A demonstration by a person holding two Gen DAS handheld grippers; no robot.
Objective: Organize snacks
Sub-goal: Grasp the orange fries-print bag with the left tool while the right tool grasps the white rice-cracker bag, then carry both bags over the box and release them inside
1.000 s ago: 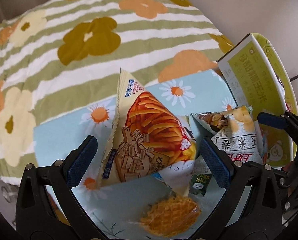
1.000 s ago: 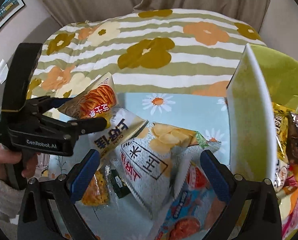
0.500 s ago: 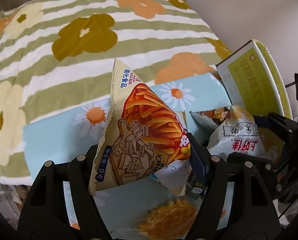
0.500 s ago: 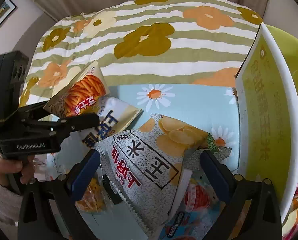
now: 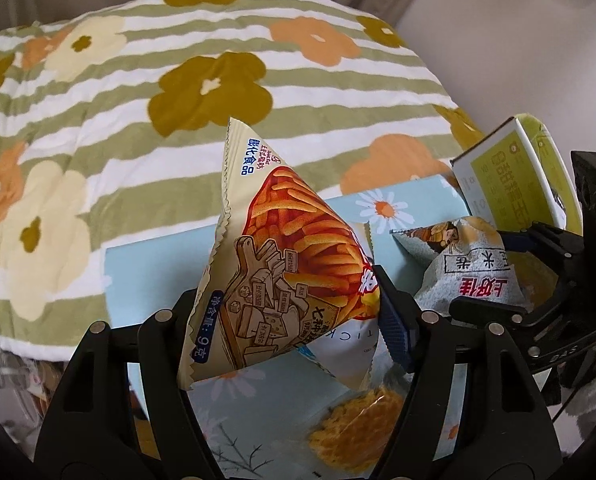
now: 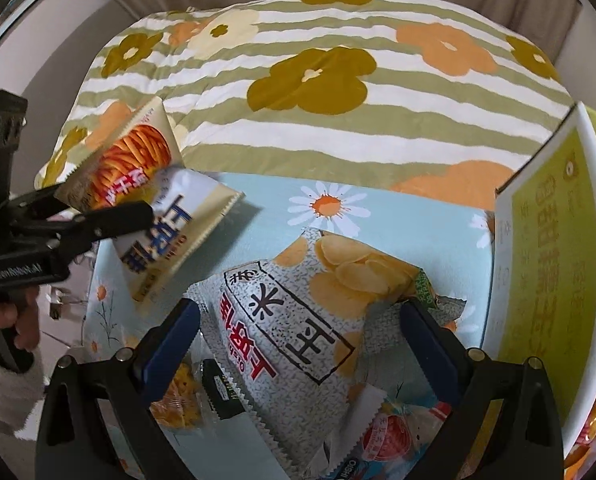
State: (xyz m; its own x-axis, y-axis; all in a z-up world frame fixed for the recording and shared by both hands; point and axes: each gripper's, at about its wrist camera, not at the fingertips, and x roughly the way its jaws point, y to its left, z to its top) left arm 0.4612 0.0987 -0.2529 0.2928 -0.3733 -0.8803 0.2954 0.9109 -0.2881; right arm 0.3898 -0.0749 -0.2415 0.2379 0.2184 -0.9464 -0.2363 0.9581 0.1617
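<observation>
While left gripper (image 5: pixel 286 320) clamps stick-snack bag (image 5: pixel 294 248), right gripper (image 6: pixel 298 340) wide, perhaps untouching.

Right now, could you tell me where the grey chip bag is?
In the right wrist view, the grey chip bag lies on the daisy-print mat, between the right gripper's open jaws, left of the yellow-green box.

Grey chip bag (image 6: pixel 298 332) between open pads (image 6: pixel 170 340)
</observation>
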